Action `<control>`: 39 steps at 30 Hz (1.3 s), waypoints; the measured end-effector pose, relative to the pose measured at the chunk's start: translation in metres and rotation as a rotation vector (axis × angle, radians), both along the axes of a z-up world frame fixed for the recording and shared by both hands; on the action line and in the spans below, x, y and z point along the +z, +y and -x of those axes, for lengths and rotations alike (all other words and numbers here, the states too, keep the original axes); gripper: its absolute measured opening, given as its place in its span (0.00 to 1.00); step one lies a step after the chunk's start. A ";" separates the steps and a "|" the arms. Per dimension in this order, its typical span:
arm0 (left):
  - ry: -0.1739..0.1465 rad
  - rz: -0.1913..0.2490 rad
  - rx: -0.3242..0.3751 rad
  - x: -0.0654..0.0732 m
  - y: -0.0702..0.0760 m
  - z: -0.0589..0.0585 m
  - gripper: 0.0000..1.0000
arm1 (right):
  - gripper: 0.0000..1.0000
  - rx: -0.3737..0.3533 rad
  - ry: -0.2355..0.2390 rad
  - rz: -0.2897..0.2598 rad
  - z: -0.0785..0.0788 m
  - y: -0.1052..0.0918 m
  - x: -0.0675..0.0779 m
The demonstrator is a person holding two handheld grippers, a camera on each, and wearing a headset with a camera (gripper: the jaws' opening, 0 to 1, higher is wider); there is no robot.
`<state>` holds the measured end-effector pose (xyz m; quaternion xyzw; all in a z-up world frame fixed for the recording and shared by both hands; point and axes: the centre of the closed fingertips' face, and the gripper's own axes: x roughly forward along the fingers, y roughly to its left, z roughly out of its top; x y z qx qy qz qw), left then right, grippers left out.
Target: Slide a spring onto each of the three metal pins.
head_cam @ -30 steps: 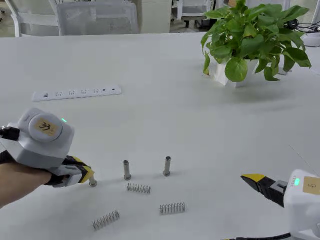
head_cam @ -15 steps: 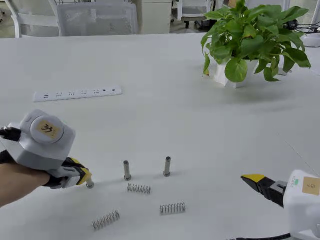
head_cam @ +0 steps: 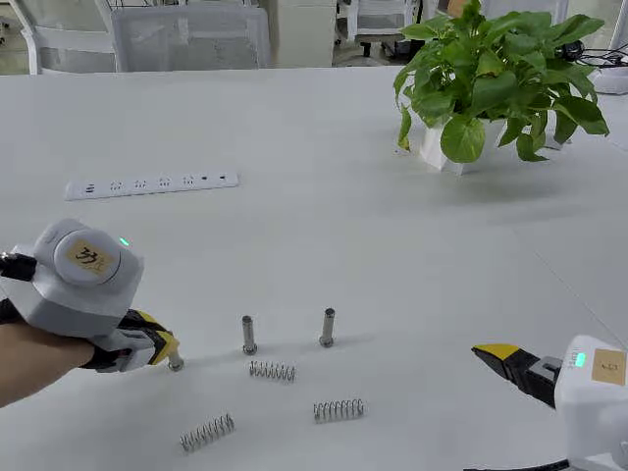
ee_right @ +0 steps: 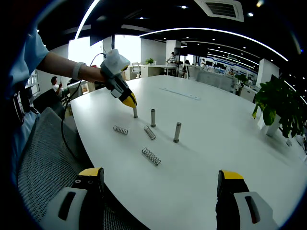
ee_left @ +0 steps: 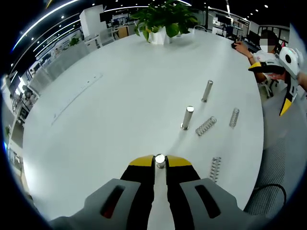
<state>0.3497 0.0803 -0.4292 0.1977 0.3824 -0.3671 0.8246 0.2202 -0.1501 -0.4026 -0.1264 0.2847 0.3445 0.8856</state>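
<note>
Steadying the left pin (head_cam: 176, 362): the left gripper (ee_left: 159, 166) has its jaws closed on the pin's upper end, and the pin stands upright on the table (head_cam: 324, 235). The right gripper (ee_right: 160, 176) hangs off the table's near right edge, jaws wide apart, nothing between them.

The middle pin (head_cam: 248, 334) and right pin (head_cam: 327, 327) stand upright and bare, roughly in a row with the left one. No pin carries a spring.

All three springs lie flat:
- upper spring (head_cam: 272, 370), just in front of the middle pin
- right spring (head_cam: 339, 408), nearer the person
- left spring (head_cam: 207, 431), closest to the held pin

Judgement: step in hand is bracing a pin so the free gripper can feed it.

Notes for doing it well:
- The jaws cover the pin's top, so the hold likely needs to sit lower, leaving the tip clear.
- Pinch a spring lightly, mid-coil; a hard squeeze may deform it.
- Turn the spring's axis vertical before lowering it over the tip.
- The pins look slender on small bases, so a sideways nudge could topple one.
</note>
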 end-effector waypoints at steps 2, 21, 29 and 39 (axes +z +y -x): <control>0.000 0.000 0.000 0.000 0.000 0.000 0.05 | 0.98 0.001 0.001 0.003 0.000 0.000 0.000; -0.014 -0.008 -0.008 -0.002 0.001 -0.001 0.05 | 0.98 0.005 0.003 0.006 0.001 0.001 0.000; -0.015 -0.007 0.001 -0.005 0.002 -0.001 0.16 | 0.98 0.005 0.005 0.006 0.001 0.001 0.000; -0.008 0.033 0.032 -0.009 0.007 0.001 0.45 | 0.99 0.006 0.003 0.007 0.001 0.000 -0.001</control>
